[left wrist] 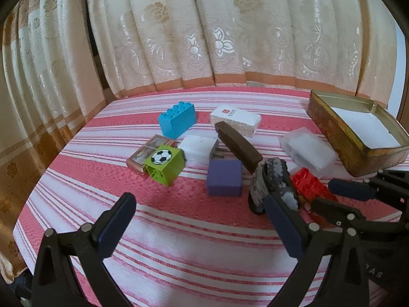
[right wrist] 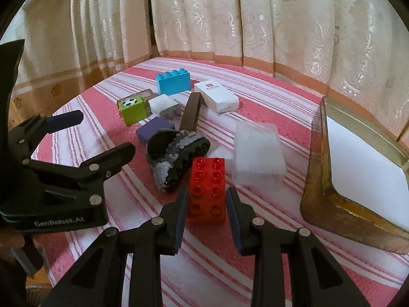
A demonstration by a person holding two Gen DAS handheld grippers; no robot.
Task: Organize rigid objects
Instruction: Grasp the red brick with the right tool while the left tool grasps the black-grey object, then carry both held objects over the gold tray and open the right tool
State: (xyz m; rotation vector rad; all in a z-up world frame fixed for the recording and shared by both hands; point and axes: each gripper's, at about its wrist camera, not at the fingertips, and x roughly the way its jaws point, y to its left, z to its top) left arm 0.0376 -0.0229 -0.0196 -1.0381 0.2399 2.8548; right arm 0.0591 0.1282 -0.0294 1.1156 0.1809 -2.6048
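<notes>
Both black grippers (right wrist: pixel 205 217) (left wrist: pixel 202 225) have 2 navy-padded fingers, silver screws, "GenRobot.AI" lettering.

A table (right wrist: pixel 255 268) holds a loose cluster of small things, with a curtain (right wrist: pixel 230 25) hanging behind its far edge. Farthest back sit a tall toy brick (right wrist: pixel 173 81) and, to its right, a small carton (right wrist: pixel 217 96). In front of the tall brick lies a flat case (left wrist: pixel 143 153), with a cube marked with a football (right wrist: pixel 133 110) resting partly on it. Right of the cube sits a plug adapter (right wrist: pixel 163 106), and in front of that a small block (right wrist: pixel 153 130). A long bar (right wrist: pixel 190 115) leans across the middle. Nearer lies a hair claw clip (right wrist: pixel 176 158), touching a studded brick (right wrist: pixel 207 189) on its right. The right gripper (right wrist: pixel 207 220) straddles this brick's near end. Right of the brick sits a ridged plastic box (right wrist: pixel 258 153). An open tin (right wrist: pixel 314 179) stands at the far right, a sheet of paper (right wrist: pixel 363 168) inside it.
</notes>
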